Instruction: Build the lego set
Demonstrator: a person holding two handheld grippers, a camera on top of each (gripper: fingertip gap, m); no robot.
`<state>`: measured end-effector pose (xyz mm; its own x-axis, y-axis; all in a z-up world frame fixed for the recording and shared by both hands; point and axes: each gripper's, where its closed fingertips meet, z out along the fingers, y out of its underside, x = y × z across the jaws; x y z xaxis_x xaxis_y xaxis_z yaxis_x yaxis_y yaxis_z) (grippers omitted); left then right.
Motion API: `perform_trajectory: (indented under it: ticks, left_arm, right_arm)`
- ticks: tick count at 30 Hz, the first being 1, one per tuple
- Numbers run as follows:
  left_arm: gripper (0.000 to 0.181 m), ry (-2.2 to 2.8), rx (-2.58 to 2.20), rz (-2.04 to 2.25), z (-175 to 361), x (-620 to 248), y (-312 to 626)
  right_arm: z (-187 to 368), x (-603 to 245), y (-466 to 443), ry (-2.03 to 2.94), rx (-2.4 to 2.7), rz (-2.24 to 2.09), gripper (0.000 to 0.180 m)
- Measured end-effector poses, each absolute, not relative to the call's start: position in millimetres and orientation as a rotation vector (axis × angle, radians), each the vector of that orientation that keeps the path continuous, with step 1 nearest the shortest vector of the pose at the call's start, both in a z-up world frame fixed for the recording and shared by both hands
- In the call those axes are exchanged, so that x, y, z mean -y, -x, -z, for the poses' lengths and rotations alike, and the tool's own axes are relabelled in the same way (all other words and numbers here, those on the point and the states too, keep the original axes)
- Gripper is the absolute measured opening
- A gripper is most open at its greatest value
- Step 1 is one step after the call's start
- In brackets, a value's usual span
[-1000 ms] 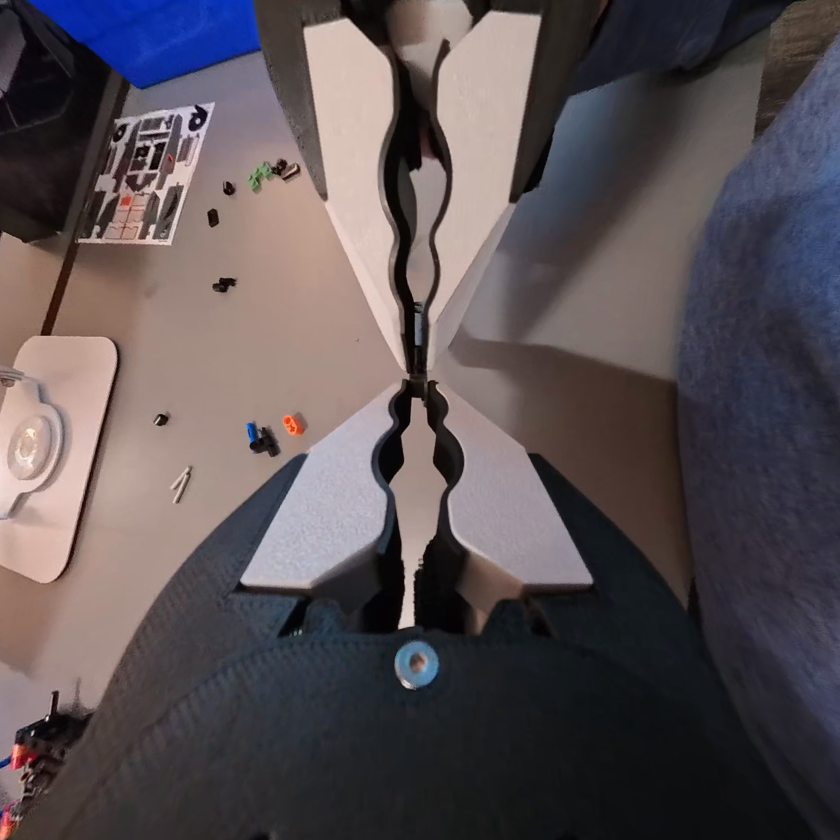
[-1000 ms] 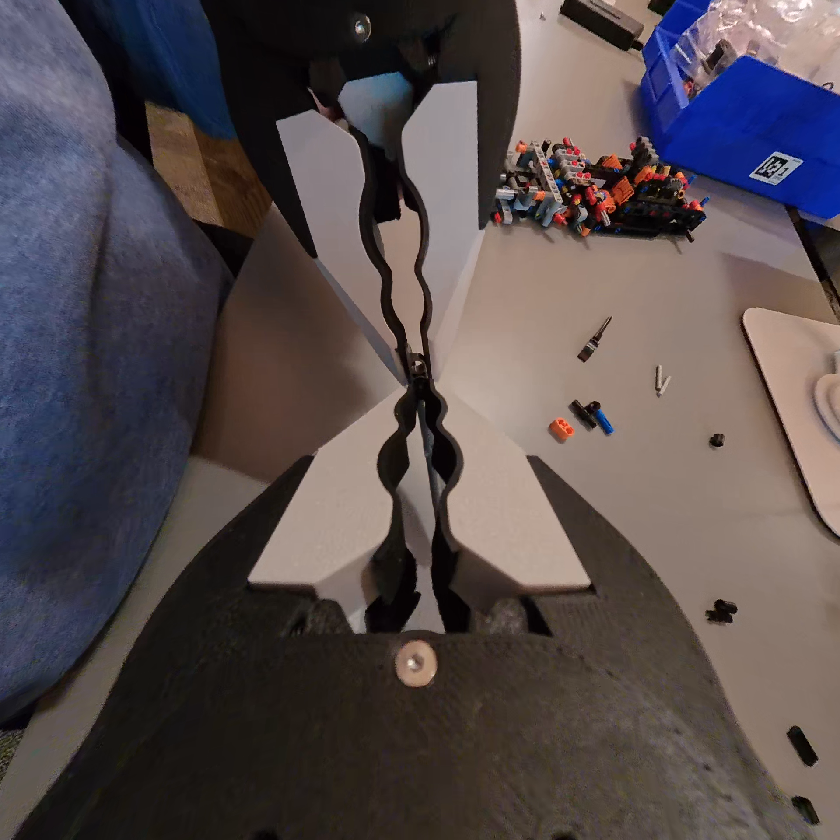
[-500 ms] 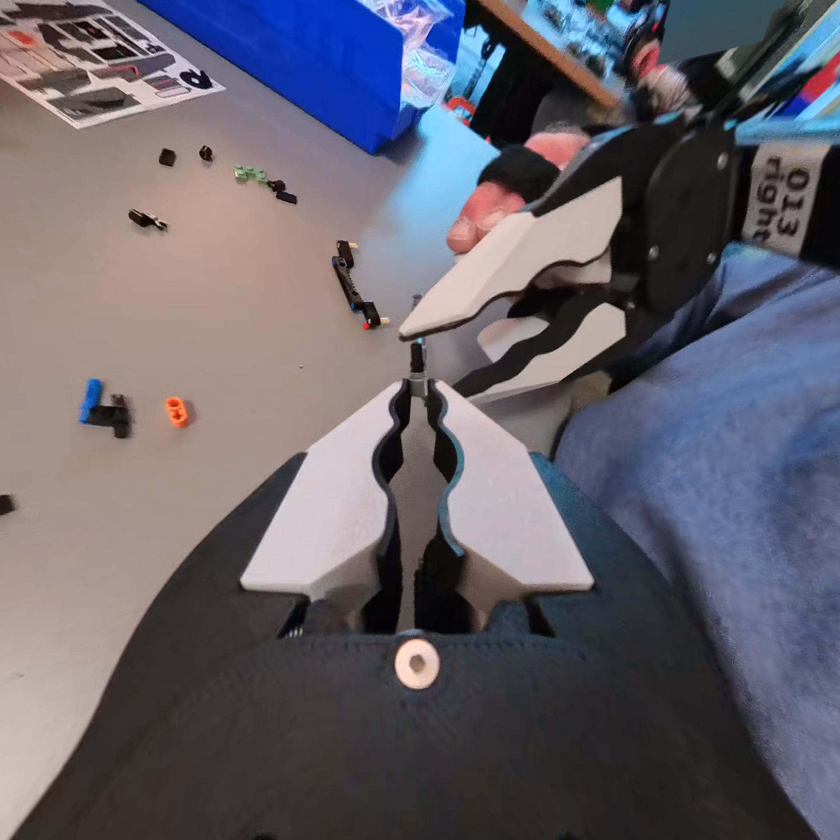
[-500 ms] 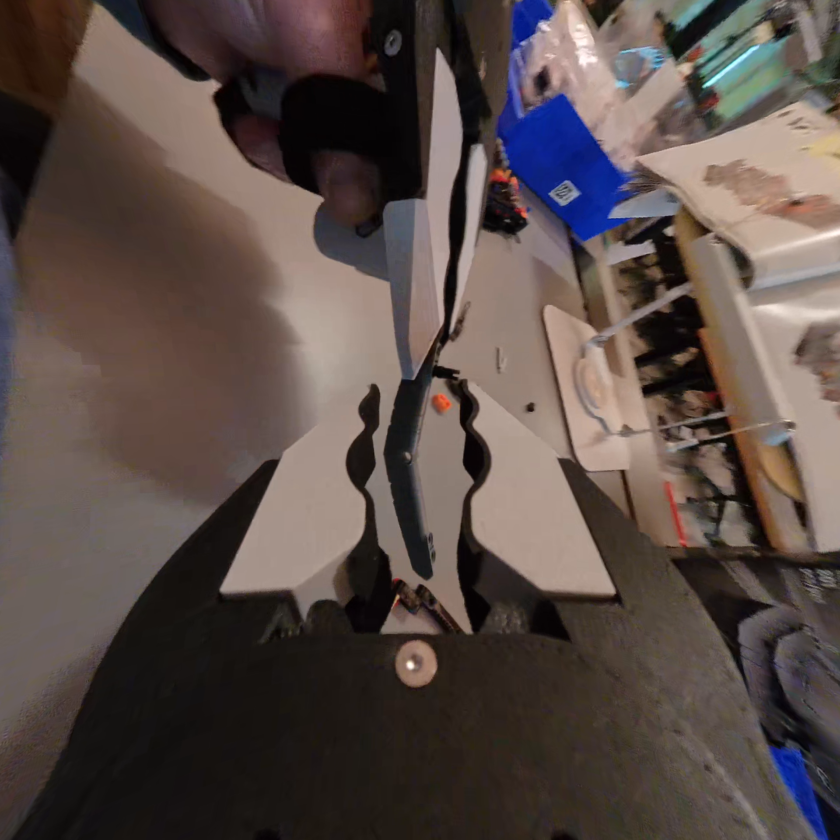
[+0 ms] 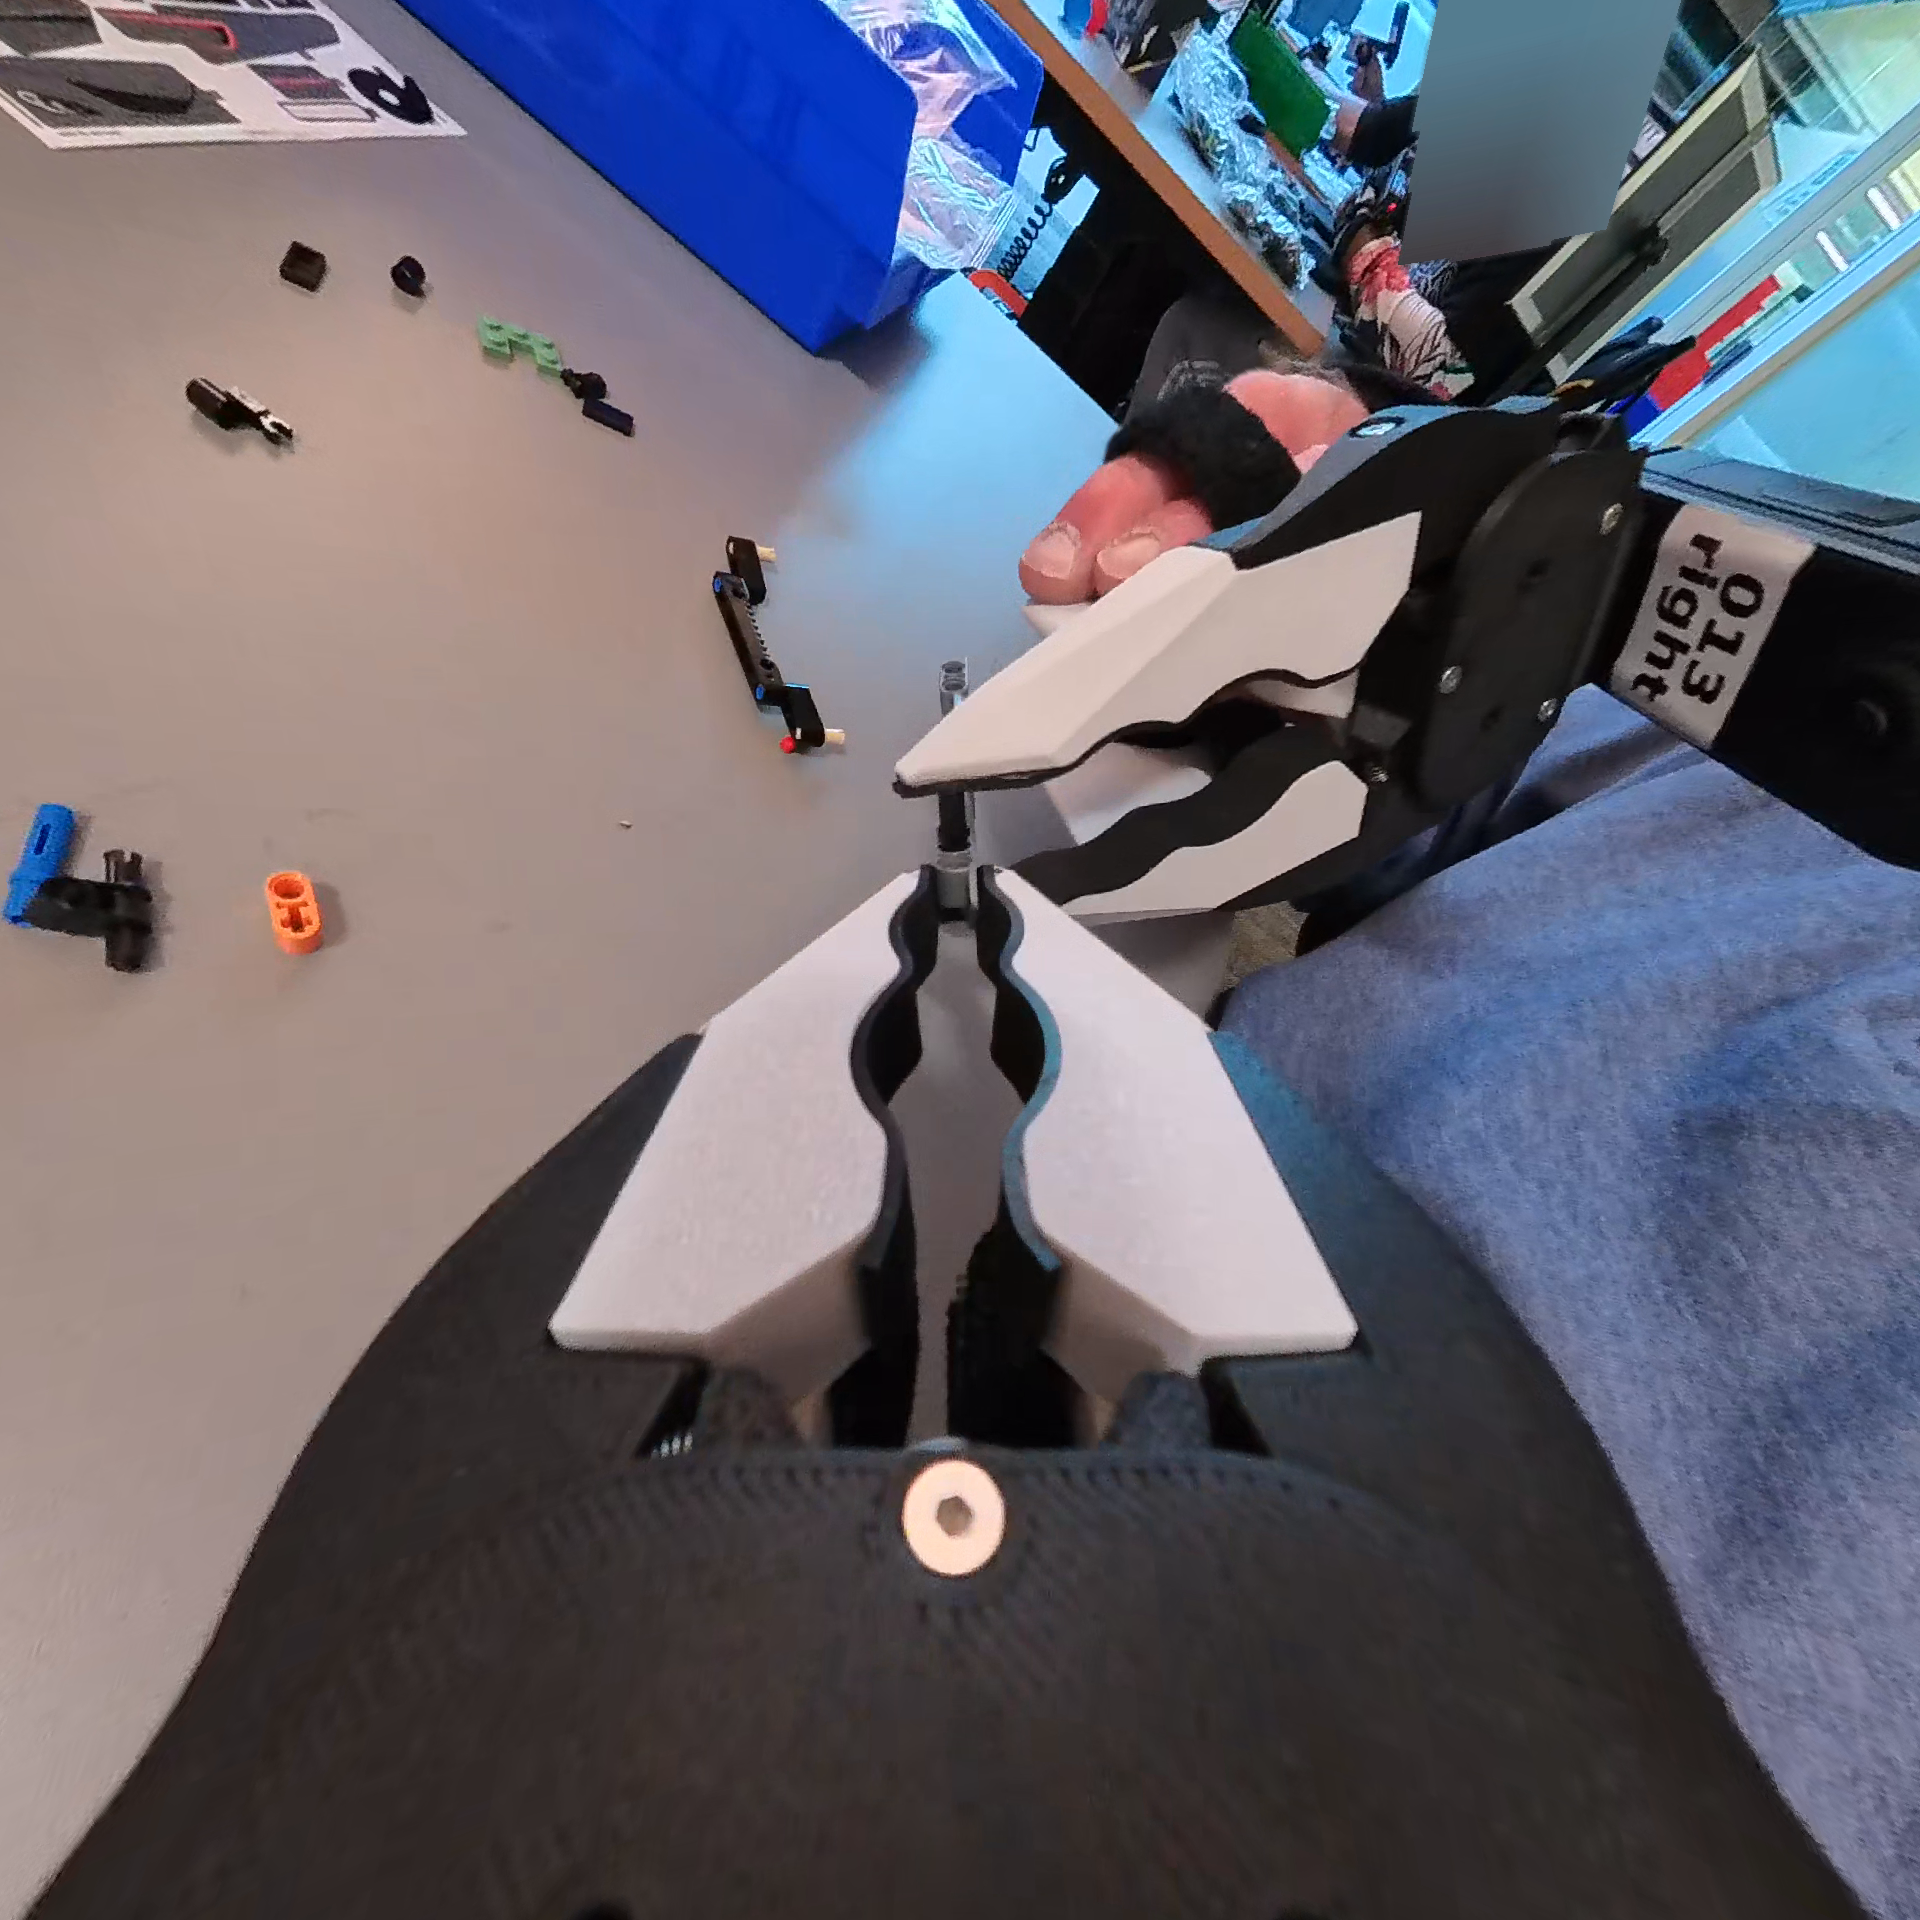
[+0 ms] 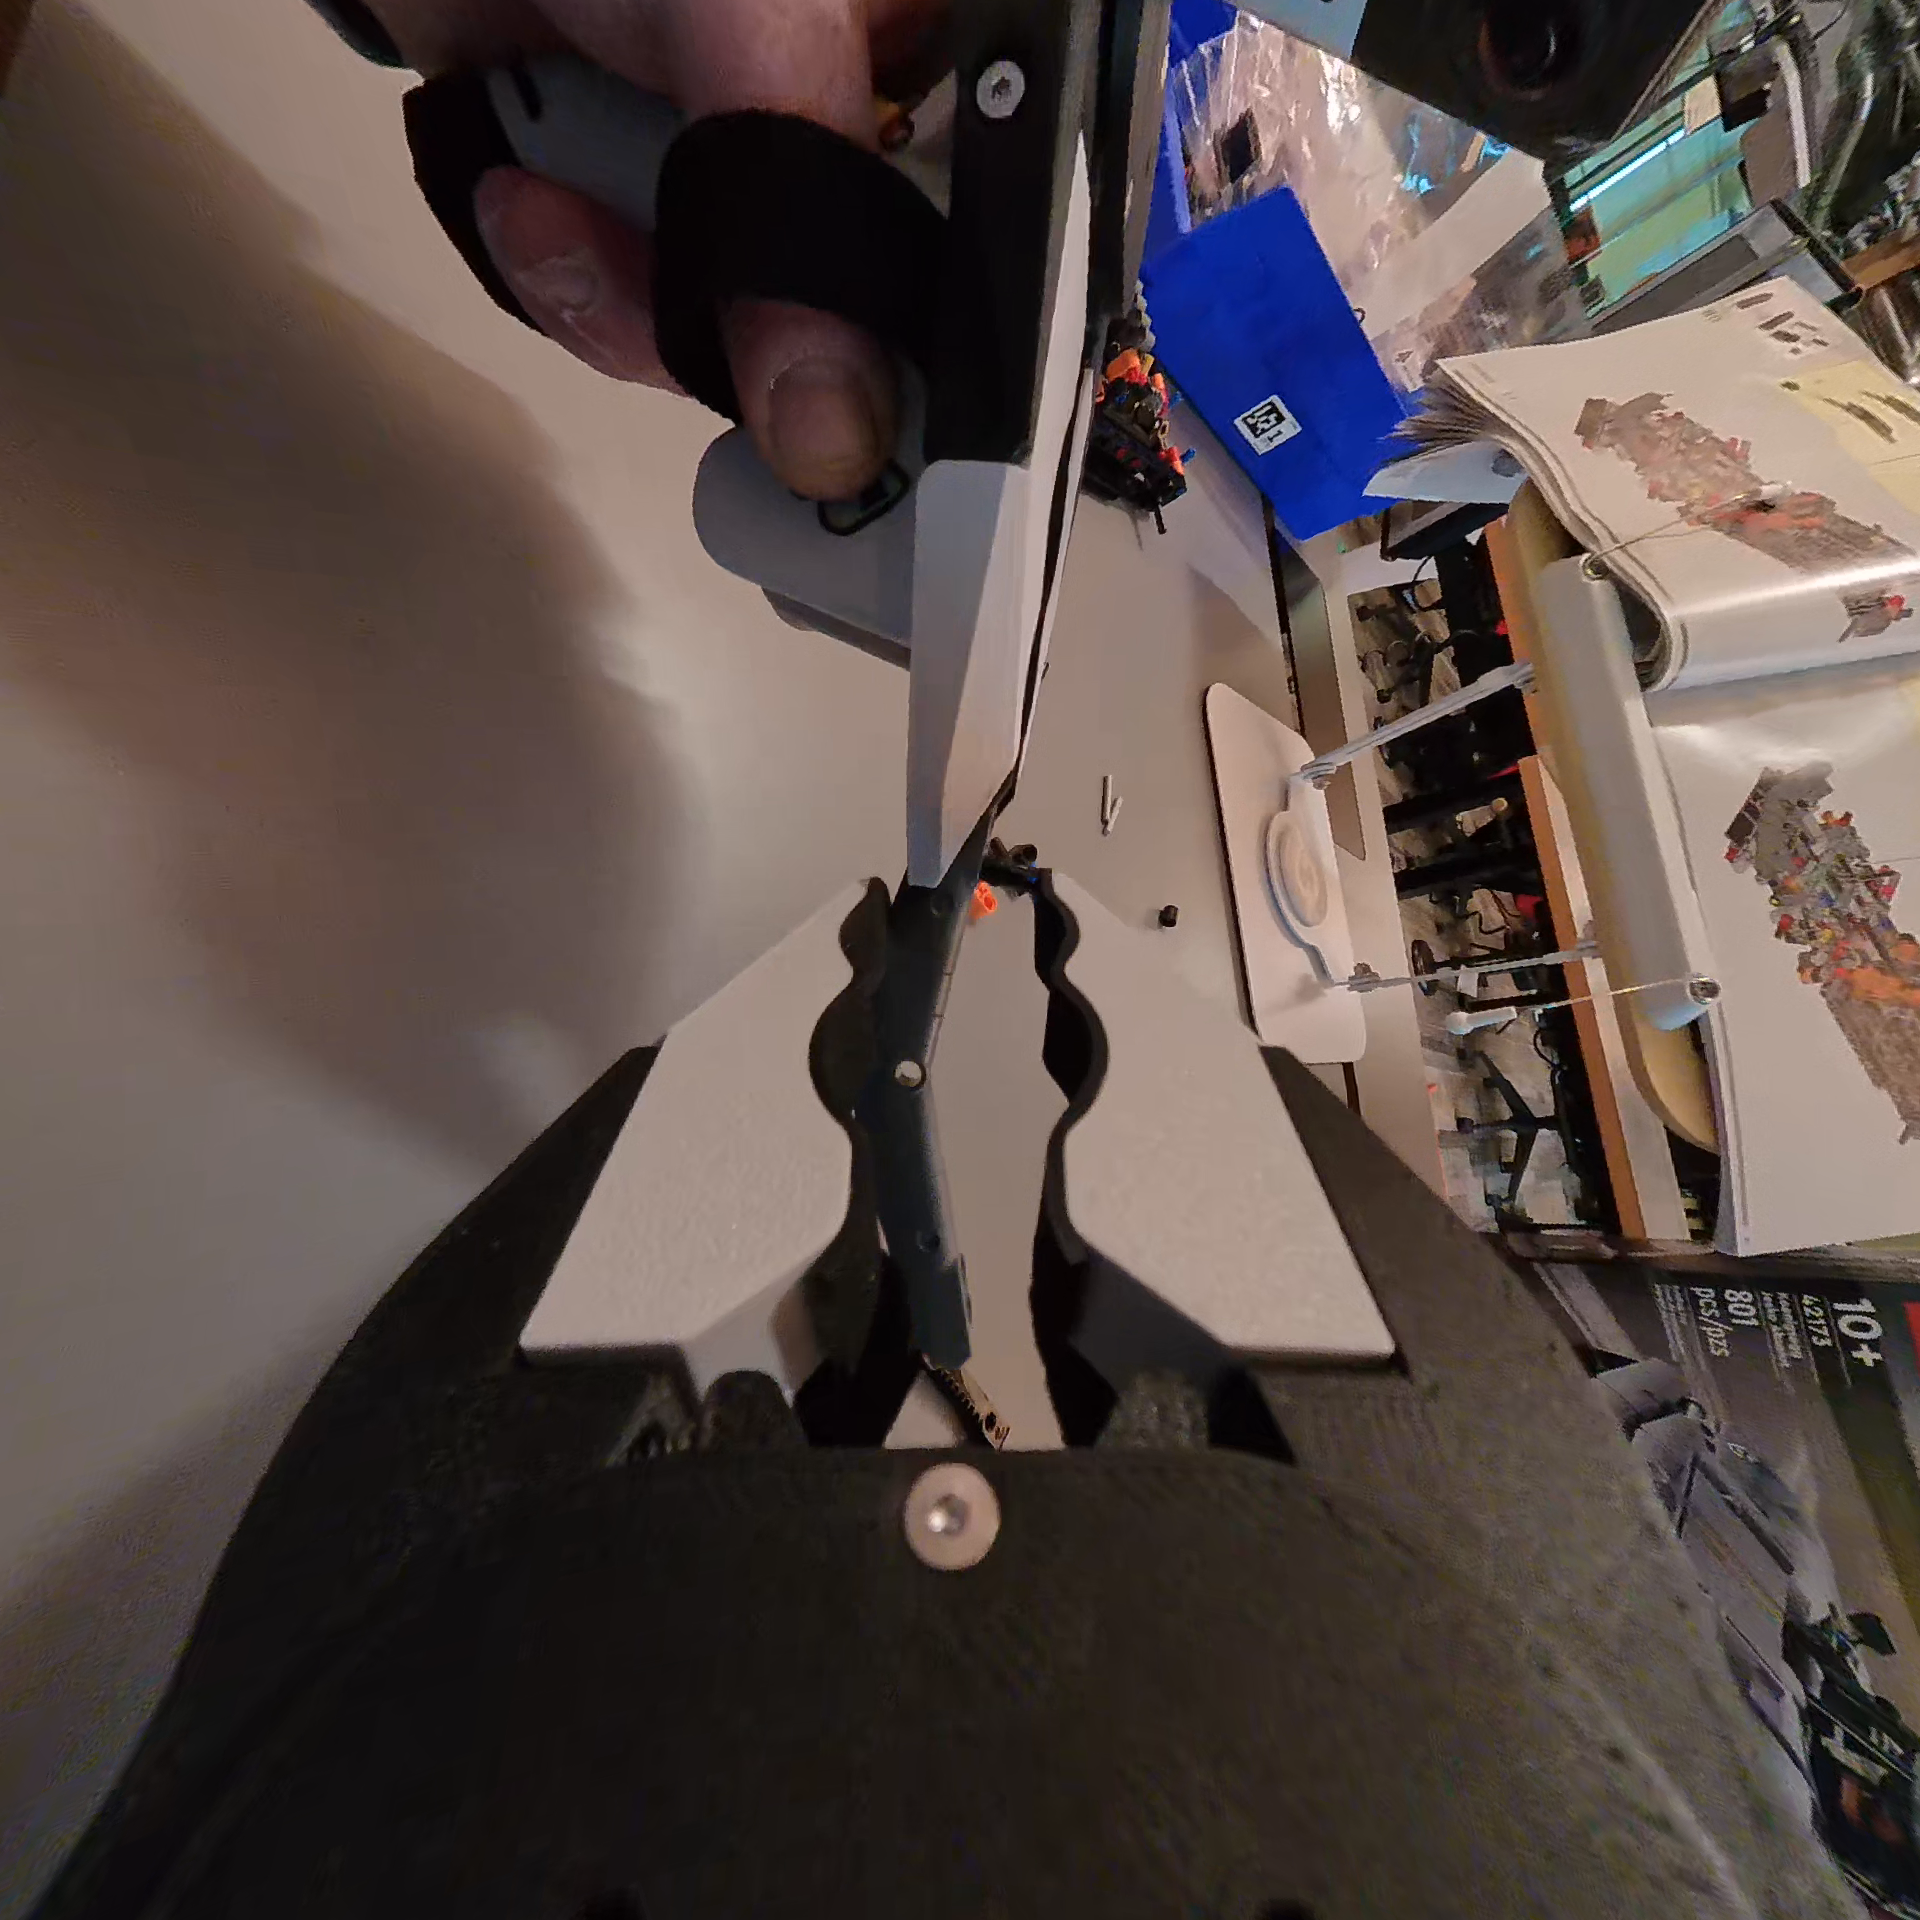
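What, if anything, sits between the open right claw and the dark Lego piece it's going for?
Nothing visible. The dark grey Lego beam already lies between the right gripper's open fingers, nearer one pad, with a clear gap to the other. The left gripper clamps its far end.

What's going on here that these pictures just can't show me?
- Left wrist view: the small grey-and-black piece in the left gripper; its far end is hidden behind the right gripper.
- Right wrist view: the dark beam; its tip is hidden behind the left gripper's finger.
- Right wrist view: the assembled model, mostly hidden.
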<state>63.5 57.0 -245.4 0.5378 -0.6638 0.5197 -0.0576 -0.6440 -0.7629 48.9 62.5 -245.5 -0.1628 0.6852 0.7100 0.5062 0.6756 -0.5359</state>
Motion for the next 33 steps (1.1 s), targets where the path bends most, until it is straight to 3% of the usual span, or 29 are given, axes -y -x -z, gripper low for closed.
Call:
perform_trajectory:
  ticks: [10,12,14,25,33]
  left_arm:
    - [0.005,2.082,-0.538,1.105,254,-58,-58]
    - [0.005,2.081,-0.529,1.119,253,-58,-56]
    - [0.005,2.117,-0.516,1.159,261,-57,-53]
    - [0.005,2.256,-0.429,1.146,307,-60,-35]
    - [0.03,2.253,-0.425,0.971,305,-66,-11]
  right_arm:
    - [255,-62,-43,1.027,1.865,-0.264,0.022]
    - [247,-62,-46,1.023,1.835,-0.264,0.046]
    - [248,-66,-58,1.084,1.851,-0.282,0.048]
    - [260,-85,-107,1.273,1.804,-0.415,0.039]
    - [257,-98,-119,1.33,1.745,-0.467,0.039]
